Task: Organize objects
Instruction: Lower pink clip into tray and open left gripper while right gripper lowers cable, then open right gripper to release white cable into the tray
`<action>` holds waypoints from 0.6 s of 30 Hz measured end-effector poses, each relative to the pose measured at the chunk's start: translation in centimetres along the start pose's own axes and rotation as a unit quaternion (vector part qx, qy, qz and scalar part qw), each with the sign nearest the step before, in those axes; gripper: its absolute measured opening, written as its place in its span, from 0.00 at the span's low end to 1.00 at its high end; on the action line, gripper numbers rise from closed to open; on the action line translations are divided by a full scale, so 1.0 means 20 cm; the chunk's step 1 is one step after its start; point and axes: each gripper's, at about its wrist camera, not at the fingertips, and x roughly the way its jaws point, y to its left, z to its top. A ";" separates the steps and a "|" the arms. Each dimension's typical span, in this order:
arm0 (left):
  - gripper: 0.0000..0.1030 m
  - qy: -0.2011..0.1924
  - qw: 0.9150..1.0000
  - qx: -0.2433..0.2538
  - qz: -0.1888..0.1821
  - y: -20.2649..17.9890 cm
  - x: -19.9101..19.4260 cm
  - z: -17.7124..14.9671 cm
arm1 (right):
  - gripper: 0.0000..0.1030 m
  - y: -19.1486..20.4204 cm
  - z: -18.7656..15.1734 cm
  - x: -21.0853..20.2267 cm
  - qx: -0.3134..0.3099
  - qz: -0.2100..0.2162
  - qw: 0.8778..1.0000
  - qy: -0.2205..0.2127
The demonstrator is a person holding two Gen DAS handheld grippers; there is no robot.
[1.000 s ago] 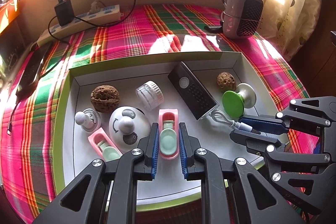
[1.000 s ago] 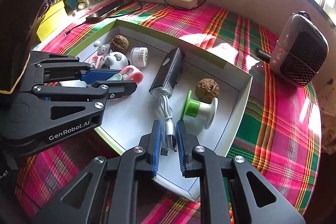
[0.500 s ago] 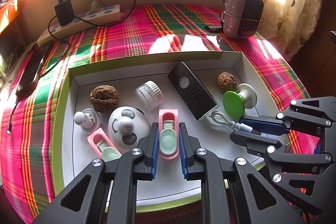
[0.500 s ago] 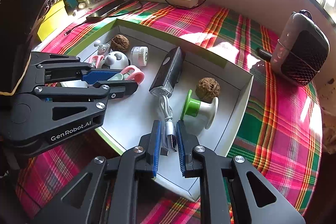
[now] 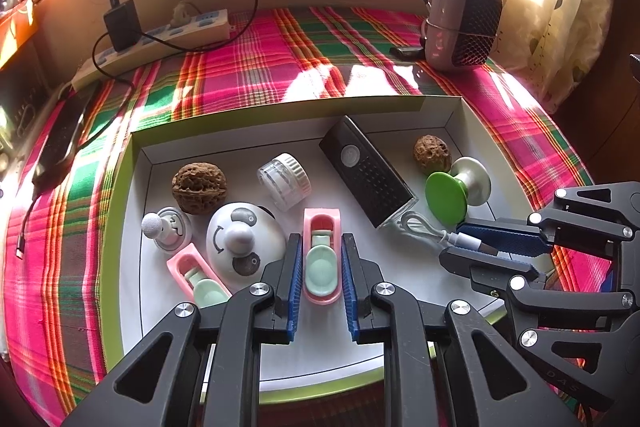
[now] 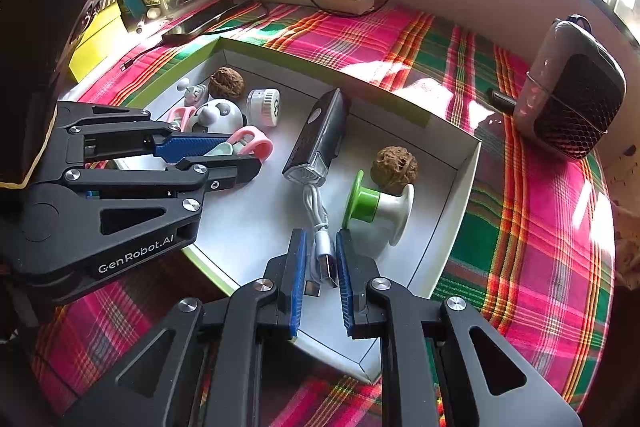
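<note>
We have nearly everything gathered in the white box (image 5: 136,187). Our left gripper (image 5: 320,267), at six o'clock in its view, is easing its jaws apart around the pink clip (image 5: 321,259), which now lies on the box floor just beside the panda toy (image 5: 240,243). Our right gripper (image 6: 320,263) is clamped on the plug of the white cable (image 6: 318,223), near the box's near edge. We judge the sorting almost done: letting go of the clip and the cable is what remains.
</note>
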 end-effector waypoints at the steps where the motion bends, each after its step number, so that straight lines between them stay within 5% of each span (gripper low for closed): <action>1: 0.18 0.000 1.000 0.000 -0.001 0.00 0.00 0.00 | 0.15 0.00 0.00 0.00 0.001 0.001 1.000 0.000; 18: 0.25 -0.002 1.000 -0.002 0.007 -0.01 -0.02 -0.01 | 0.27 -0.03 -0.02 -0.02 0.031 -0.003 0.999 -0.015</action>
